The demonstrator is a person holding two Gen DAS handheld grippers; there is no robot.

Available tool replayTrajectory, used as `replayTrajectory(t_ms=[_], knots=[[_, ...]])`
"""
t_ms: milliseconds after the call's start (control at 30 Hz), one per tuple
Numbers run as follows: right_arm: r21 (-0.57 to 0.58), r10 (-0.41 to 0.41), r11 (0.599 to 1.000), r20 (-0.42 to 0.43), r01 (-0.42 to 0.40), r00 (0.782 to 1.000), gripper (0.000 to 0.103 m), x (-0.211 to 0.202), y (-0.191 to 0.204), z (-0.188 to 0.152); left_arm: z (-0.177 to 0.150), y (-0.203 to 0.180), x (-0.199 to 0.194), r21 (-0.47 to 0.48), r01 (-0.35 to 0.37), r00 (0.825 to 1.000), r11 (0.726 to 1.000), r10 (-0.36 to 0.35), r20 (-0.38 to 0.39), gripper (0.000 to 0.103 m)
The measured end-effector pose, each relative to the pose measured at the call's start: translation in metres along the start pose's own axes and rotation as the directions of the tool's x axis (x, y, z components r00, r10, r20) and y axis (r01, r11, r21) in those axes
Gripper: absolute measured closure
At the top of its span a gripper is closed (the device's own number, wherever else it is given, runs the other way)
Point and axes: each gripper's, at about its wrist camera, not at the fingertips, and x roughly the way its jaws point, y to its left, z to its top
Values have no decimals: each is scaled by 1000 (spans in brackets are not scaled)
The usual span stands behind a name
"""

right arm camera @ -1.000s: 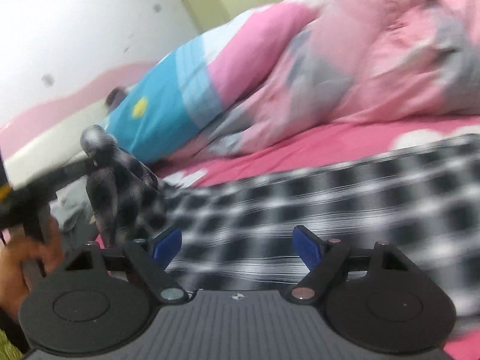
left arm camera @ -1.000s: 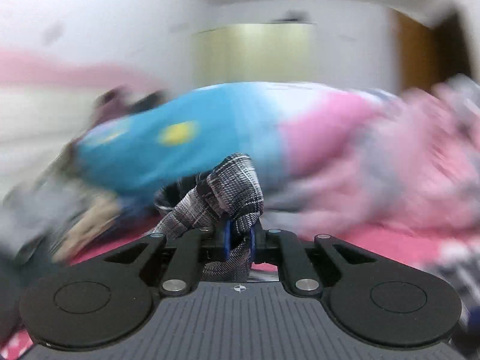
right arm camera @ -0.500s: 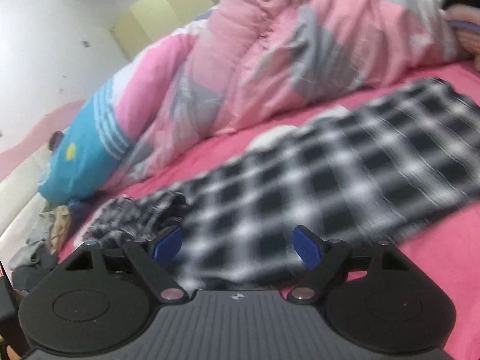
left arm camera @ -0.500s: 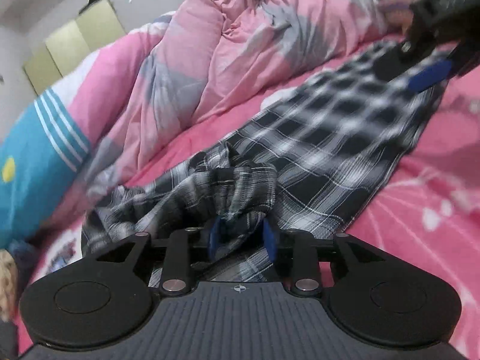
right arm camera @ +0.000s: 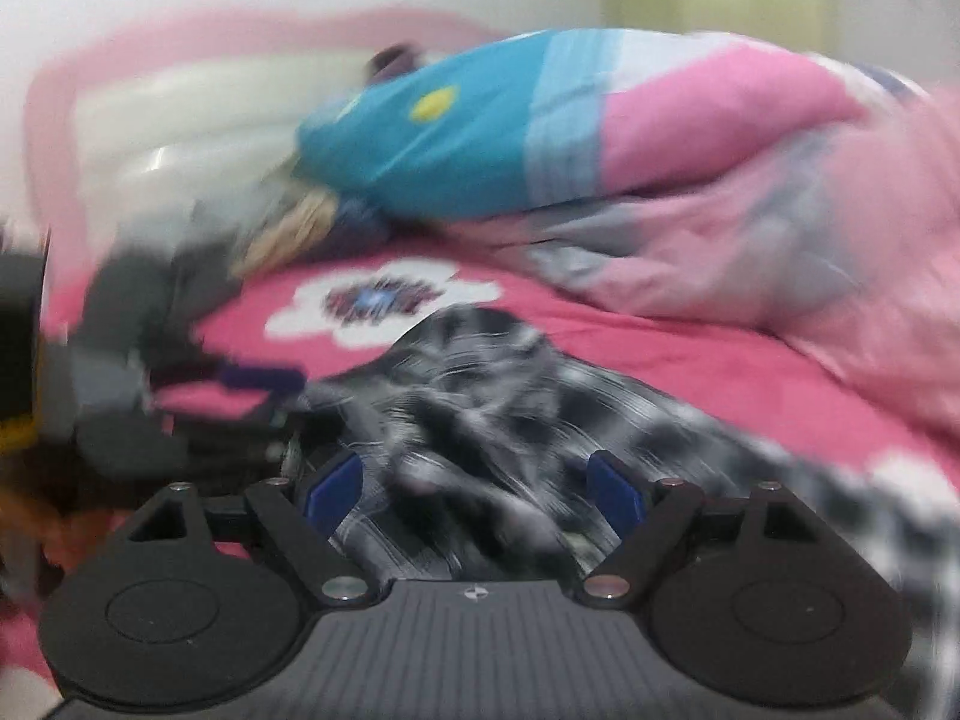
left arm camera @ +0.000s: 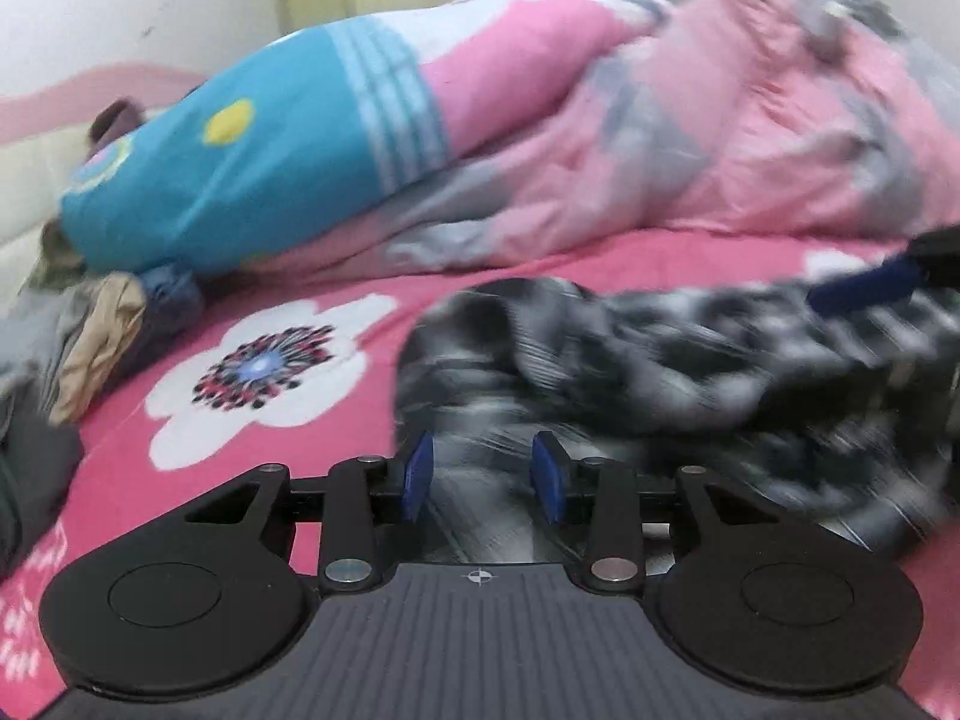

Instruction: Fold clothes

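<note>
One plaid garment [left arm camera: 630, 372] lies rumpled on the bed [left arm camera: 180, 450], its cloth between both tools' blue pads. The left hand-held gripper [left arm camera: 483, 468] stands parted, seemingly gripping nothing; the right hand-held gripper [right arm camera: 471, 483] gapes wide. One pink quilt [left arm camera: 750, 138] heaps behind, against a white wall [left arm camera: 120, 0]

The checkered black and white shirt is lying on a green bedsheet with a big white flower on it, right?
Not quite. The bedsheet is pink, not green; the left wrist view shows it clearly. The rest is right: the checkered black and white shirt lies on it, and a big white flower is printed on the sheet beside the shirt.
</note>
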Motion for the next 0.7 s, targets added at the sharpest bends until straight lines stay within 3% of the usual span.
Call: replayTrajectory(t_ms=[33, 67, 100, 133, 167, 200, 267, 333, 433, 467, 533, 567, 667, 700], knots=[[-55, -6, 998, -22, 5, 1000, 20, 13, 8, 3, -2, 4, 3, -21, 1, 1000, 1000, -1, 6, 66], [-86, -17, 996, -54, 12, 998, 32, 25, 12, 3, -4, 6, 6, -33, 3, 1000, 999, -3, 7, 66], [-95, -27, 995, -92, 18, 995, 69, 35, 13, 3, -7, 7, 8, -39, 5, 1000, 999, -5, 4, 66], [-38, -29, 999, -105, 25, 994, 82, 40, 4, 3, -11, 9, 10, -42, 12, 1000, 999, -12, -3, 66], [23, -31, 999, -116, 34, 993, 88, 45, -5, 3, -13, 11, 10, -46, 19, 1000, 999, -19, -10, 66], [131, -26, 991, -79, 36, 997, 90, 42, -20, 1, -14, 13, 8, -51, 24, 1000, 998, -25, -13, 66], [401, -28, 916, 11, 21, 1000, 90, 30, -60, -13, -15, 16, 4, -58, 39, 999, 998, -39, -10, 66], [639, -37, 769, 28, 10, 999, 89, 29, -99, -39, -15, 17, 5, -63, 49, 999, 997, -50, -14, 66], [827, 51, 555, 70, -86, 996, 87, 30, -132, -78, -16, 17, 9, -68, 58, 998, 996, -60, -23, 66], [852, 68, 510, 101, -122, 993, 85, 27, -134, -86, -16, 17, 8, -70, 58, 998, 996, -60, -22, 66], [855, 71, 497, 133, -150, 989, 77, 22, -132, -88, -16, 19, 9, -81, 60, 998, 995, -62, -24, 65], [848, 71, 510, 130, -148, 989, 73, 22, -130, -86, -16, 20, 9, -87, 60, 998, 994, -63, -26, 65], [808, 52, 575, 119, -128, 991, 77, 25, -124, -75, -15, 25, 8, -117, 60, 998, 991, -62, -16, 65], [807, 49, 576, 122, -128, 991, 77, 26, -126, -72, -15, 28, 8, -130, 64, 998, 989, -67, -12, 64]])
